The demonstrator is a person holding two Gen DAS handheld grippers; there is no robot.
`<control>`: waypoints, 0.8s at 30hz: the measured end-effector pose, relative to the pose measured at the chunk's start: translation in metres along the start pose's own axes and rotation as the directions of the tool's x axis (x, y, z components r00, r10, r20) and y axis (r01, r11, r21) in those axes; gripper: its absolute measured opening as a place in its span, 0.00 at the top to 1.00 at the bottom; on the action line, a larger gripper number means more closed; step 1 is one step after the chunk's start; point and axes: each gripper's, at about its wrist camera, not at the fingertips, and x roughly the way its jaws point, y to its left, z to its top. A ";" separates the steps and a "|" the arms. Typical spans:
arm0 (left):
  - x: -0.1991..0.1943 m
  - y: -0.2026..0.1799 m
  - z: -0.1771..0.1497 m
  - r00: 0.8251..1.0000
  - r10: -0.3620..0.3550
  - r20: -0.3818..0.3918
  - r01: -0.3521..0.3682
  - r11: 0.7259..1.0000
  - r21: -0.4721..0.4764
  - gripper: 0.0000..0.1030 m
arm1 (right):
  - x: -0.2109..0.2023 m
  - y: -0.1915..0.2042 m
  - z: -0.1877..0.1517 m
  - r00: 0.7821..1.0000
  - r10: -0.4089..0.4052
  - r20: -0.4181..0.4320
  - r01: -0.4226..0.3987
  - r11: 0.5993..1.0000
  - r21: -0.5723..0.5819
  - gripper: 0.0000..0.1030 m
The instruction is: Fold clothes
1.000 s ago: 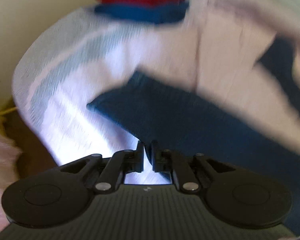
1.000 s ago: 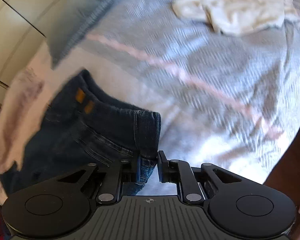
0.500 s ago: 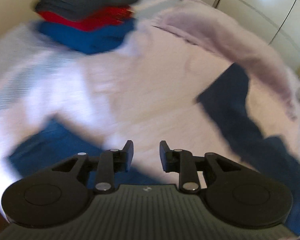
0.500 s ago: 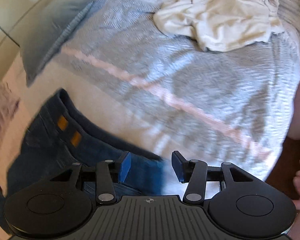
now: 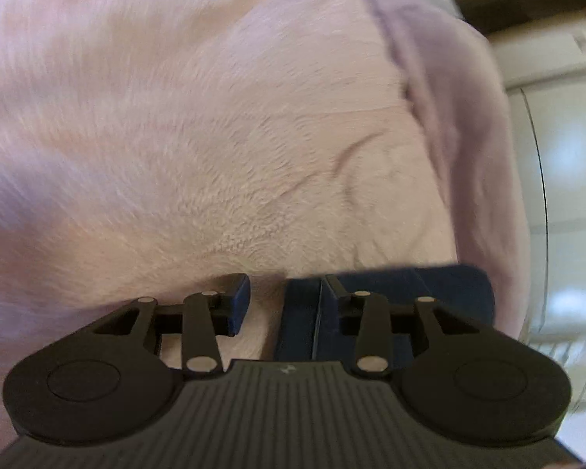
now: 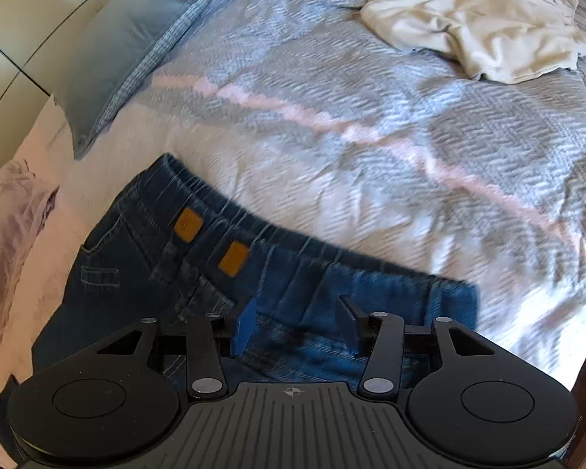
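Both grippers have let go w/in the last sec. Right gripper [image 6: 299,322] was pinching the waistband; now its jaws stand apart, nothing between them, hovering over the jeans [image 6: 144,273], which lie flat on the bedspread [image 6: 371,125], waistband toward the pillow [image 6: 133,51]. Left gripper [image 5: 267,305], released too, has swung over the pink fleece blanket [image 5: 215,136], a denim edge by its right finger. Judging by that: garment laid out, next fold needs a fresh grip.

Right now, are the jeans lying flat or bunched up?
Flat: the jeans lie spread on the bedspread, waistband straight, under the open right gripper.
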 end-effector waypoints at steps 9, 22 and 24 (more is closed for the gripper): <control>-0.080 -0.071 -0.008 0.929 -0.356 0.103 0.309 0.897 0.316 0.97 | 0.020 0.038 -0.005 0.999 -0.030 -0.034 0.028 0.998 -0.053 0.52; -0.102 -0.005 0.009 0.952 0.116 0.285 -0.231 0.882 0.410 0.85 | 0.046 0.053 -0.001 0.996 -0.035 -0.081 0.024 0.991 -0.130 0.50; -0.103 -0.002 0.012 0.956 0.069 0.287 -0.174 0.916 0.360 0.84 | 0.042 0.049 0.001 0.996 -0.046 -0.071 0.036 0.989 -0.144 0.50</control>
